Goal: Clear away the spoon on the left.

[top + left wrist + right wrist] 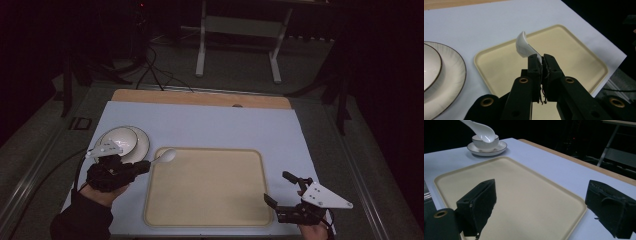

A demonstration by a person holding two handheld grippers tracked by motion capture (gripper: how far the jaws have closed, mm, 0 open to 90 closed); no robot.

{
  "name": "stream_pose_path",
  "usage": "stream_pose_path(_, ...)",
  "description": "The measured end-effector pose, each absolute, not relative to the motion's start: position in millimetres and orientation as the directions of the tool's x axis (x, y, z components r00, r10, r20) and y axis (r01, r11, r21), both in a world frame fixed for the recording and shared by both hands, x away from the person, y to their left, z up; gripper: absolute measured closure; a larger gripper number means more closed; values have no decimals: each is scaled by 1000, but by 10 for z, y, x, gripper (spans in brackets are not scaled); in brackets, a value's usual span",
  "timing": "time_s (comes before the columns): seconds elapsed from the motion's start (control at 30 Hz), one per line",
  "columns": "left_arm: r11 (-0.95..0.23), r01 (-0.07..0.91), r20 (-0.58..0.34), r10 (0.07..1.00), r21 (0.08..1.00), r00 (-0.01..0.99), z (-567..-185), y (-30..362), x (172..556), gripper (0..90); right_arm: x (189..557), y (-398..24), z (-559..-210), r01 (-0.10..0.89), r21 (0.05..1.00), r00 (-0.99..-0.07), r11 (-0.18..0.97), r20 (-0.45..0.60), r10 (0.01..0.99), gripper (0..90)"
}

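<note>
Left gripper [145, 166] is clamping the handle of a white ceramic spoon [165, 156]; in the left gripper view the two black jaws are standing nearly together, with the spoon [525, 47] handle pinched between the pads and the bowl end rising up and away beyond the tips. From the high view the spoon's bowl is hanging over the near-left corner of the cream tray [210, 200], just inside the tray's left rim, and is lying clear of the tray surface as far as the frames allow judging. In the right gripper view the spoon [477, 128] is showing in the air in front of the bowl, above the table.

The white bowl [120, 140] is sitting on its plate [144, 145] directly to the left of the tray, just behind the left hand [102, 187]; both are resting on the pale blue mat [215, 125]. The spoon is lying apart from bowl and plate, between them and the tray's middle.

Right gripper [284, 189] is hovering at the tray's near-right corner, well apart from the spoon. Its jaws are standing wide, nothing between them; the right gripper view is looking across the bare tray [524, 195] through the gap.
</note>
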State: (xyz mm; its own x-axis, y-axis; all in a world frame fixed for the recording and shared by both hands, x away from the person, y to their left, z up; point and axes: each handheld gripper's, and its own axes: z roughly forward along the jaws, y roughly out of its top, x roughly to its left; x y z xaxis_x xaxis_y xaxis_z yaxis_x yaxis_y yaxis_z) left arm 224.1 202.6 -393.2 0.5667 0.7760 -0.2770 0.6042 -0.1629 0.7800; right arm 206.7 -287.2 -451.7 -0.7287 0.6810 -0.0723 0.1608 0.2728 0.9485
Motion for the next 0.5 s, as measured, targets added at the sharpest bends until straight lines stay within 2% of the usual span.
stream_pose_path(0.33, -150, 597, -274, 783, 788, 558, -3927, 1882, 2166, 859, 2100, -2851, -4509, 141, 955, -728, 262, -80, 681, 102)
stream_pose_path(0.4, -166, 598, -243, 804, 784, 542, -3961, 1829, 2157, 859, 2106, -2845, -4509, 139, 955, -726, 262, -82, 683, 102)
stream_pose_path(0.5, -127, 602, -267, 811, 788, 521, -4001, 1797, 2144, 859, 2106, -2838, -4511, 142, 954, -727, 266, -82, 682, 102)
